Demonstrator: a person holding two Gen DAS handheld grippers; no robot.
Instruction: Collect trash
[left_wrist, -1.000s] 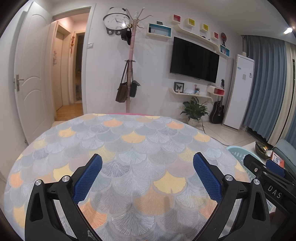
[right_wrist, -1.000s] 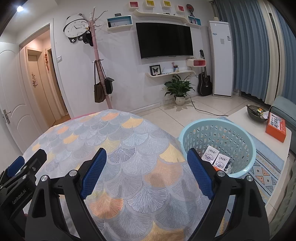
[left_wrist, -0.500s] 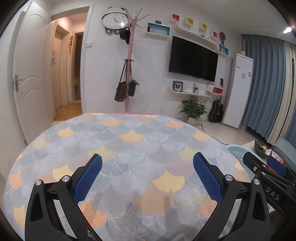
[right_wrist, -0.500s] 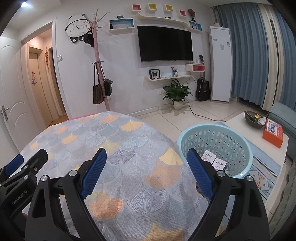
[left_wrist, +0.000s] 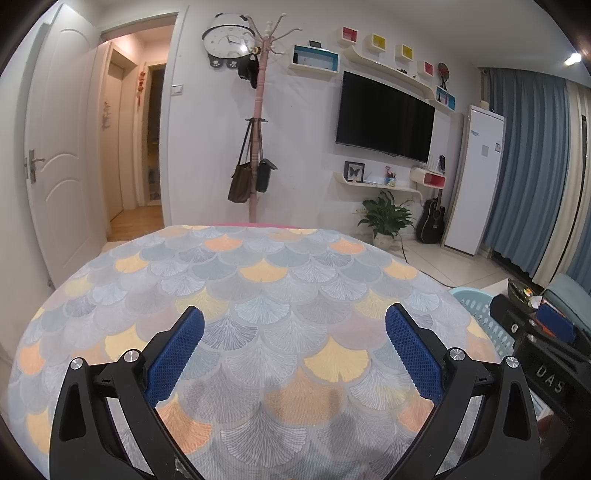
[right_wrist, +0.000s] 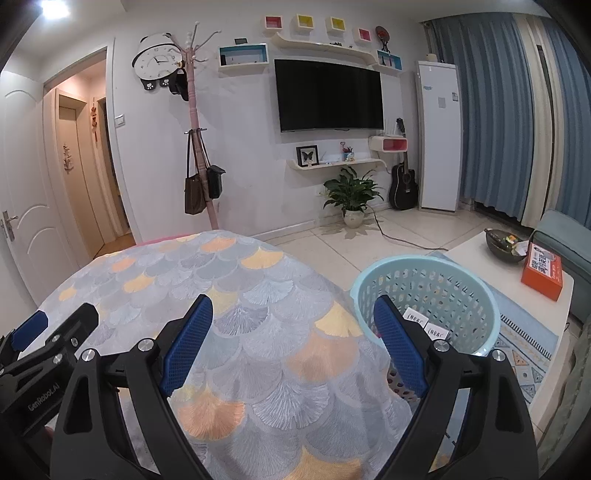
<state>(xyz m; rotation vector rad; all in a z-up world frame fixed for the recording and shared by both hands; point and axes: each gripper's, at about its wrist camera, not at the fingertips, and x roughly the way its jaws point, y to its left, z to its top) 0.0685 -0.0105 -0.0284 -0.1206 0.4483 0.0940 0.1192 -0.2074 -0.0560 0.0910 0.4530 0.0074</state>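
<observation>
My left gripper (left_wrist: 293, 321) is open and empty above a table with a fan-pattern cloth (left_wrist: 258, 273). My right gripper (right_wrist: 293, 308) is open and empty above the cloth's right edge (right_wrist: 258, 280). A light blue perforated basket (right_wrist: 476, 295) stands on the floor right of the table, with small white packets (right_wrist: 437, 332) inside; its rim also shows in the left wrist view (left_wrist: 476, 299). No loose trash shows on the cloth. Each gripper shows at the edge of the other's view.
A low white coffee table (right_wrist: 480, 254) right of the basket holds an orange box (right_wrist: 543, 273) and a dark bowl (right_wrist: 504, 245). A pink coat stand with bags (left_wrist: 255, 177), a potted plant (right_wrist: 351, 194) and a guitar (right_wrist: 404, 184) stand by the far wall.
Both grippers have tilted up slightly, so the room sits lower in view. The basket has shifted left and down in the right wrist view. Jaws stay open.
</observation>
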